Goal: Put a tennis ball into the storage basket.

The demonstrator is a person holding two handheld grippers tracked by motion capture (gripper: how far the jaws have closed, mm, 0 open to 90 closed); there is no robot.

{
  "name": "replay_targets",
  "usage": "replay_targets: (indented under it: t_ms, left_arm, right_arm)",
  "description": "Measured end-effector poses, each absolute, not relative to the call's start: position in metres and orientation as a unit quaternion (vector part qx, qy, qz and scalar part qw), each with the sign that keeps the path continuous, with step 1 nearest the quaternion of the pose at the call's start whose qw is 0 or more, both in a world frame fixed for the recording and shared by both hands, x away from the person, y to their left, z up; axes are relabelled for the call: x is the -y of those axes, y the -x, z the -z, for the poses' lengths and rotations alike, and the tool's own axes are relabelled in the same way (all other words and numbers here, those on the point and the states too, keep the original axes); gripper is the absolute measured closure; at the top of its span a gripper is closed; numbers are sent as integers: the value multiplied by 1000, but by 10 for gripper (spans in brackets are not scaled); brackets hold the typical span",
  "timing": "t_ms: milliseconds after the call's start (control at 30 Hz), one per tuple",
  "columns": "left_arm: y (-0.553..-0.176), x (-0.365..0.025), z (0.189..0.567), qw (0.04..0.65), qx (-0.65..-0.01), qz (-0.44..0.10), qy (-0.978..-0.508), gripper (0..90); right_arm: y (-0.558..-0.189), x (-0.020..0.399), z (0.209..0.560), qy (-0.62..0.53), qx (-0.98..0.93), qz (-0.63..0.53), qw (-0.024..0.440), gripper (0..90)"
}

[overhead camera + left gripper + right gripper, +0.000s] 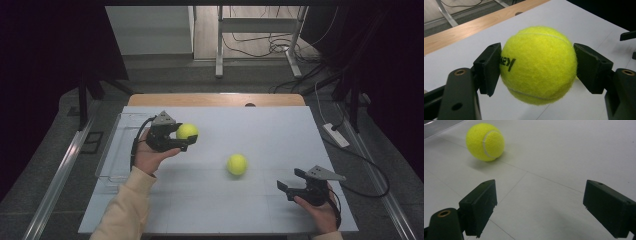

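Clearance between the held tennis ball (187,131) and the clear tray (111,165) decides the coming move: the left tool (184,140) clamps that ball just above the bench (280,130), tray close on its left. Second ball (237,164) lies loose mid-bench, up-left of the right tool (289,182), which gapes empty.

two tennis balls are counted: a held ball (187,131) (538,65) and a loose ball (237,164) (485,141). two grippers are seen, the left gripper (183,137) and the right gripper (291,180). one clear tray (114,150) and one table (280,135) are counted.
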State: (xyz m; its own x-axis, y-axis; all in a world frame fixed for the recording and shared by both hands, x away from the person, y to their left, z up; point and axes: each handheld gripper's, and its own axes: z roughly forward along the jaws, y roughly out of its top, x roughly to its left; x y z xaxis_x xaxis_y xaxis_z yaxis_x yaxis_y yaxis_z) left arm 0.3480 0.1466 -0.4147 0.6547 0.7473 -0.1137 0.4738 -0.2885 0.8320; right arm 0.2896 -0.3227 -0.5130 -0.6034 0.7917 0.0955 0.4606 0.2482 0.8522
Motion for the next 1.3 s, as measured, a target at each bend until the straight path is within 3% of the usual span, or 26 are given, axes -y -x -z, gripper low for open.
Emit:
replay_targets:
  t_ms: [1300]
  left_arm:
    - [-347, -181, 403, 464, -423, -174, -759, 276]
  right_arm:
    - [-290, 323, 512, -410, -767, -459, 182, 117]
